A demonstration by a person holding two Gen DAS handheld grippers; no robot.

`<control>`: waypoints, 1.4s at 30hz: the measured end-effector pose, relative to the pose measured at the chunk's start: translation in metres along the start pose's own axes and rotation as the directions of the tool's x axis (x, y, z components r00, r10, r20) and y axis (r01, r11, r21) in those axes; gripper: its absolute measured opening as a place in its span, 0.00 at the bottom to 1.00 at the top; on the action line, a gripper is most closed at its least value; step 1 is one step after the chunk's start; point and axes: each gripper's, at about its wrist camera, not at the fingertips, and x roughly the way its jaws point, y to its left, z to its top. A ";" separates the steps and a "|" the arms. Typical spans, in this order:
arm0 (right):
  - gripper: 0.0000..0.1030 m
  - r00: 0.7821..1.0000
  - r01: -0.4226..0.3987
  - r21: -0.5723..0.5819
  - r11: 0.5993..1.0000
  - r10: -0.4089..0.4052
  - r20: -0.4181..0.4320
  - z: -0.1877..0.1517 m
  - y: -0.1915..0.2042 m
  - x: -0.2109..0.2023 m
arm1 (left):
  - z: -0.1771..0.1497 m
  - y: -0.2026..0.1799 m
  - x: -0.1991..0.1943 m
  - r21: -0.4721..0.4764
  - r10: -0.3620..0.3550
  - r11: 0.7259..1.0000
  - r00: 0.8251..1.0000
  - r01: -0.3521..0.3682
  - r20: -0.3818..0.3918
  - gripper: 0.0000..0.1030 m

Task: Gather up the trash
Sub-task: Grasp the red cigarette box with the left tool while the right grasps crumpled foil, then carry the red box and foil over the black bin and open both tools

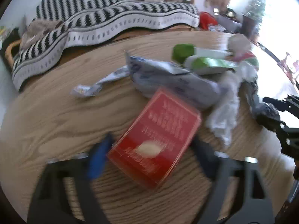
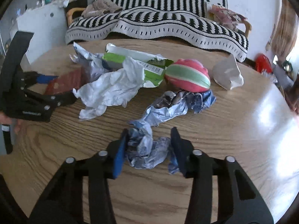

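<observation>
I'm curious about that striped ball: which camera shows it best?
The right wrist view: the striped ball sits whole and sharp on the table. The left wrist view catches only a blurred sliver behind the green packaging.

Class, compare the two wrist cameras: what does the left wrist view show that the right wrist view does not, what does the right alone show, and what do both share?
Left wrist view only: the printed top face of the red box between the left gripper fingers, and a small twisted wrapper lying apart.

Right wrist view only: the right gripper closed around a crumpled blue wrapper, and a white crumpled bag at the far right.

Both: the wooden table, white tissue, green carton, striped ball and the striped blanket.
</observation>
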 end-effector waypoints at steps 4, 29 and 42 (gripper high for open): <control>0.36 0.999 -0.024 0.122 0.992 0.021 0.030 -0.007 -0.014 -0.008 | -0.002 -0.006 -0.004 0.009 -0.003 1.000 1.000 0.003 -0.022 0.58; 0.36 0.990 -0.067 0.195 0.979 0.041 0.131 -0.014 0.042 -0.034 | -0.024 0.009 -0.066 -0.129 0.061 0.990 0.994 -0.049 0.094 0.58; 0.36 0.954 -0.086 0.222 0.971 0.016 0.299 -0.016 0.012 -0.159 | -0.043 -0.070 -0.184 -0.069 -0.015 0.997 0.973 0.032 0.231 0.58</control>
